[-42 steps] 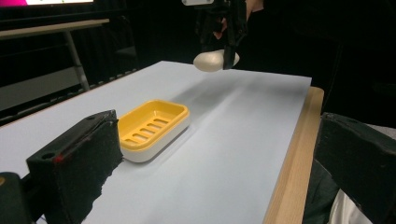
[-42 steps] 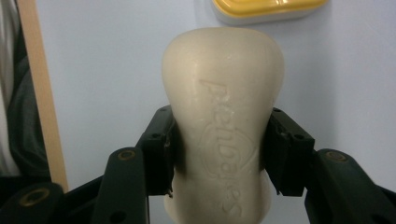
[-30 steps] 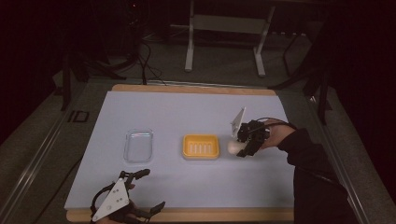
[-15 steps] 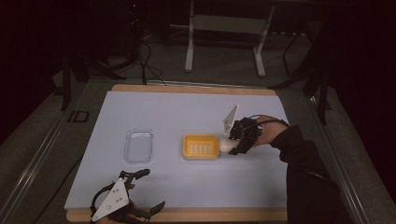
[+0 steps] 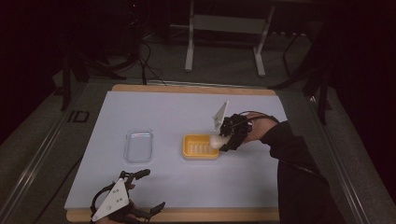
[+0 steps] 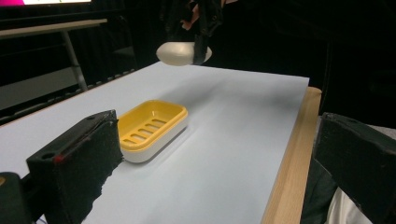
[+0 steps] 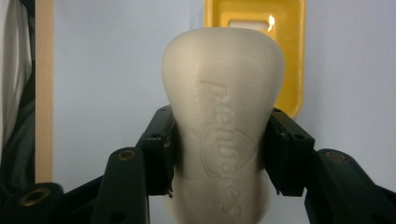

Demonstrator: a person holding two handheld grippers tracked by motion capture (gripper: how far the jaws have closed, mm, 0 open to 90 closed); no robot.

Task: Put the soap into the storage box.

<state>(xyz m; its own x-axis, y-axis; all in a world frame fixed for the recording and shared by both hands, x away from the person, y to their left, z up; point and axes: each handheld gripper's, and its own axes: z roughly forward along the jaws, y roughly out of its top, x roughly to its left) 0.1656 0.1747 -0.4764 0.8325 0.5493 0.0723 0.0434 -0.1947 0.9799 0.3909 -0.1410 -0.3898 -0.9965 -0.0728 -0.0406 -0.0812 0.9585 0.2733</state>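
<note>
Dark room all around, and a pale blue mat (image 5: 187,112) laid over the wooden table (image 5: 196,88) is your stage. Your right gripper (image 5: 223,141) has its jaws clamped on the bar of soap (image 7: 223,135), pads pressing both flanks, with raised lettering facing the right gripper view. From above, the soap (image 5: 216,141) hangs over the right-hand end of the yellow soap dish (image 5: 200,146), and the left gripper view shows clear air between the bar (image 6: 180,52) and the mat below it. Looking down past the bar in the right gripper view, you can see the dish (image 7: 289,56) beyond it, its slotted floor peeking out at the top. Your sleeve (image 5: 299,163) runs back from that gripper toward the near right corner.

Move outward: the yellow dish sits near the middle of the mat, its ribbed insert on a white base, as seen from your left gripper view (image 6: 149,126). Just to its left in the high view, apart from it, lies a clear plastic lid (image 5: 138,145), flat on the mat.

Down at the near edge, your left gripper (image 5: 144,189) rests low by the wooden border, jaws spread wide apart with nothing between them, grey plate on top, aimed across the mat at the dish. Beyond the table, white desk legs (image 5: 189,42) and loose cables (image 5: 144,60) sit in the gloom.
</note>
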